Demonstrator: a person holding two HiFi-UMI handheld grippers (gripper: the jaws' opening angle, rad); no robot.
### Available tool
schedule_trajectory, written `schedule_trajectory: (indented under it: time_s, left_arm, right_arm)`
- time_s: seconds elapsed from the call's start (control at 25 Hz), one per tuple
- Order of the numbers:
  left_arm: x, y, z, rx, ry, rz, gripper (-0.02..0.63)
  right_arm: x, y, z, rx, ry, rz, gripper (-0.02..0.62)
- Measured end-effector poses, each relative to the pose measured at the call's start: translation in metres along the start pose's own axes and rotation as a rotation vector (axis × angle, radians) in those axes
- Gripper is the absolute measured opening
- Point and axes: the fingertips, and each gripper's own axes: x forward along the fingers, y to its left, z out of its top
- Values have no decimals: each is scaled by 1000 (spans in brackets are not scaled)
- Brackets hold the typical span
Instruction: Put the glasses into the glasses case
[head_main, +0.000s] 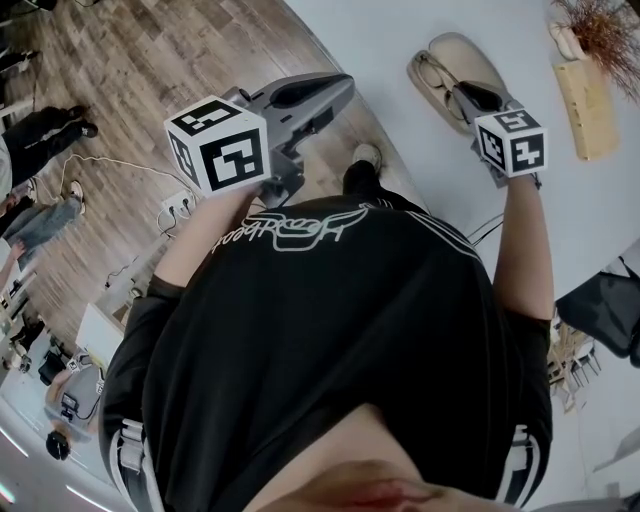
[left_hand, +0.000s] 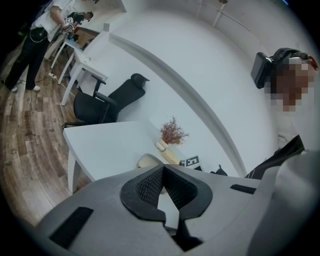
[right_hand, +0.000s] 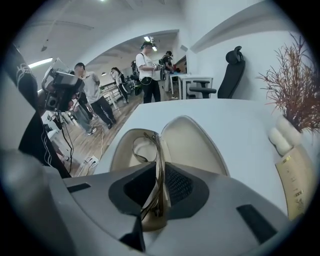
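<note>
The right tool (right_hand: 157, 186) is closed on the glasses (right_hand: 159, 159), with one end of the frame clamped between its two black pads. The frame stands on edge and runs forward from the jaws. The front lens hangs over the left half of the glasses case (right_hand: 194, 144), but contact between lens and case lining cannot be determined. The glasses case lies open on the white table (right_hand: 240, 114), both beige shells facing up. In the head view, the right tool (head_main: 470, 97) is positioned directly at the near end of the glasses case (head_main: 462, 50). The left tool (left_hand: 165, 192) has its jaws slightly apart, with nothing between them. It is held raised off the table's edge, above the wooden floor (head_main: 150, 60). A dried plant (right_hand: 291, 92) in a white vase (right_hand: 283, 138) and a wooden block (right_hand: 300, 182) stand on the table to the right of the case.
</note>
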Motion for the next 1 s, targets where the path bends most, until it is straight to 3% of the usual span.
schedule_trajectory:
  time_s: [0.24,0.44,1.0]
  left_arm:
    - [-11,-6,-7,5,-7,-3,6]
    - [-21,-16,-12,18,-11,-4,6]
    - [-55,-69,-27,104,-23,-86,6]
  right_arm:
    - [-12,-4,7,-16,-41,-99,26]
    - [-38,-4,24,-2,-135,-174,26]
    - [-162,61,72,176,-547,-256,25]
